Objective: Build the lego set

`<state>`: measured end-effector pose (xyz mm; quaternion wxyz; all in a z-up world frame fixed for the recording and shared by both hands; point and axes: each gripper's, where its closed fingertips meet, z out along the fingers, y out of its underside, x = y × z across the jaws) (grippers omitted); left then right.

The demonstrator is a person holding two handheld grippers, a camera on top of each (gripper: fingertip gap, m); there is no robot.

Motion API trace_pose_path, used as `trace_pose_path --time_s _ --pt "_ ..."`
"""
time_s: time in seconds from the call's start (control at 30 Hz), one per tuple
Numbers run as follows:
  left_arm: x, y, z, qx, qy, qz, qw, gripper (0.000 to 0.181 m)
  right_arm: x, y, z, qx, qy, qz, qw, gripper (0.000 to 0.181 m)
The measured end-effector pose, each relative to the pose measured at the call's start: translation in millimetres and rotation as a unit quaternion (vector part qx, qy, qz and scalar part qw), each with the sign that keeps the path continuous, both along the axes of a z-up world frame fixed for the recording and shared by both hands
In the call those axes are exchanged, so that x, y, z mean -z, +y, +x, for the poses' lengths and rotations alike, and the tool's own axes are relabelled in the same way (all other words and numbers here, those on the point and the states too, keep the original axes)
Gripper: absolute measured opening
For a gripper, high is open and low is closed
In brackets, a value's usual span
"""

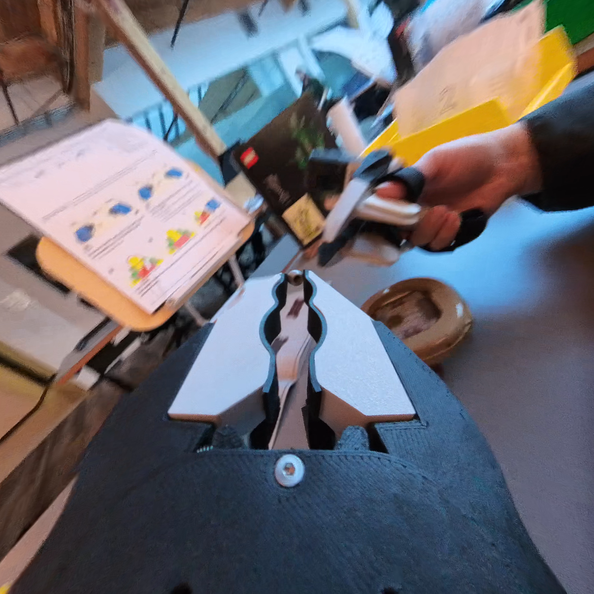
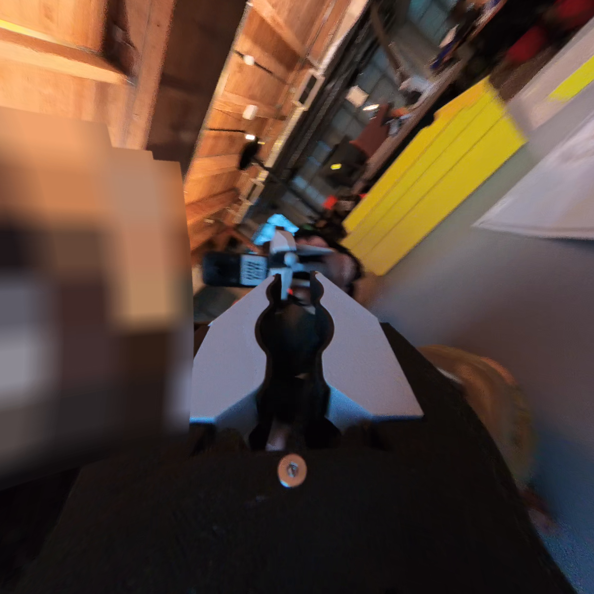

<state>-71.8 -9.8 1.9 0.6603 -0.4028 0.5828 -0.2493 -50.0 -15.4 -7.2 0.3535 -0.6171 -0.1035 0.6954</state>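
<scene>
My left gripper is nearly shut and pinches a small grey round Lego piece at its fingertips, above the grey table. A hand holds my right gripper farther off on the right, with its fingers pointing down and left. In the right wrist view my right gripper has only a narrow gap between its jaws. The space between them is dark and blurred, so I cannot tell whether it holds anything. The left gripper with the grey piece shows just beyond its tips.
A brown bowl-shaped tray lies on the table right of my left gripper. An instruction sheet rests on a tilted stand at the left. A black Lego box and yellow bins stand at the back.
</scene>
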Motion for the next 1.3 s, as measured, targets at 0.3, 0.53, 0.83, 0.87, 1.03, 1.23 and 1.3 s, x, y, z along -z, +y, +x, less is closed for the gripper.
trace_pose_path --time_s 0.3,0.53,0.83,0.87,1.03,1.23,1.3 --pt "-12.9 151.2 -233.3 -0.512 0.107 -0.181 0.833 0.008 48.0 31.9 52.4 0.147 -0.298 0.095 0.938 0.016" --pt "59.7 171.3 -329.1 -0.572 0.104 -0.377 0.721 0.008 58.4 34.2 49.8 0.136 -0.319 0.087 0.934 0.016" --pt "55.6 194.8 -329.2 -0.562 0.037 -0.365 0.741 0.034 61.9 36.3 60.1 0.146 -0.339 0.084 0.926 0.017" --pt "52.1 198.2 -340.9 -0.585 0.026 -0.347 0.733 0.040 60.5 35.6 62.4 0.148 -0.341 0.086 0.924 0.016" --pt "38.5 191.2 -432.8 -0.720 -0.028 -0.274 0.637 0.049 57.1 31.8 75.2 0.162 -0.366 0.098 0.911 0.017" --pt "71.6 188.4 -443.6 -0.664 -0.067 -0.383 0.639 0.047 58.7 30.9 75.2 0.156 -0.357 0.094 0.916 0.017" --pt "68.8 184.0 -452.6 -0.675 -0.060 -0.368 0.637 0.040 61.3 29.6 71.3 0.145 -0.350 0.093 0.921 0.017"
